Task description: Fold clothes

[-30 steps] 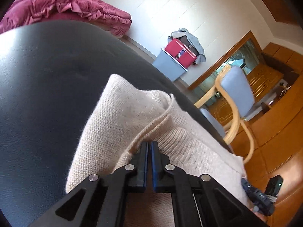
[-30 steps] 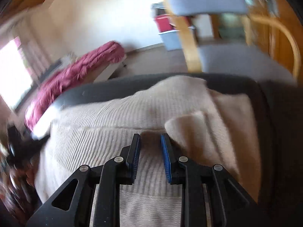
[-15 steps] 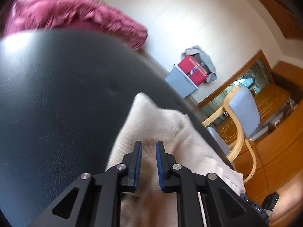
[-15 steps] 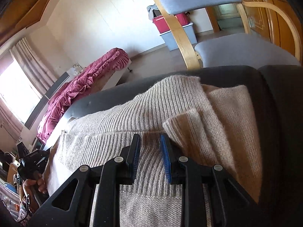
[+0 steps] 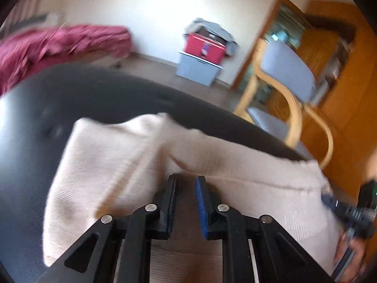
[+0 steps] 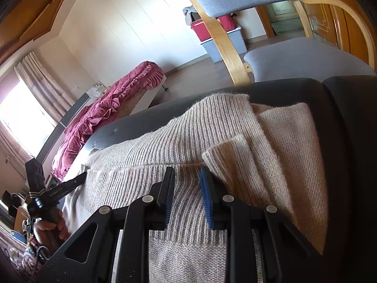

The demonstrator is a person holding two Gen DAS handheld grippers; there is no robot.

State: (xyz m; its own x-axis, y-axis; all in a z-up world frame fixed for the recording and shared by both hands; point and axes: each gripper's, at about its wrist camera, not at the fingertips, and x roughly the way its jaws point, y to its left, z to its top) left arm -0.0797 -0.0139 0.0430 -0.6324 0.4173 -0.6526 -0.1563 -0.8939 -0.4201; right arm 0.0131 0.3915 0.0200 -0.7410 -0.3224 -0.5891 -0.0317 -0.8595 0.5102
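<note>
Beige sweater (image 6: 212, 129) lies folded on the black cushion (image 6: 341, 108). Left gripper (image 5: 186, 186) above the sweater, jaws parted, nothing between them. Right gripper (image 6: 187, 176) above the ribbed hem, jaws parted, empty. 1 cuff (image 6: 226, 151) folded over beside the right jaw.

Words: none can be read in either view.
Numbers: none can be read.
Red box (image 5: 204, 46): a small dark mark sits on its front, too blurry to read.
Left gripper (image 6: 80, 179): white stripes show on its black body in the right wrist view; they are stripes, not letters.
Cupboard door (image 6: 315, 11): pale line patterns, no writing.
Sweater (image 6: 188, 141): no tag or label shows.
</note>
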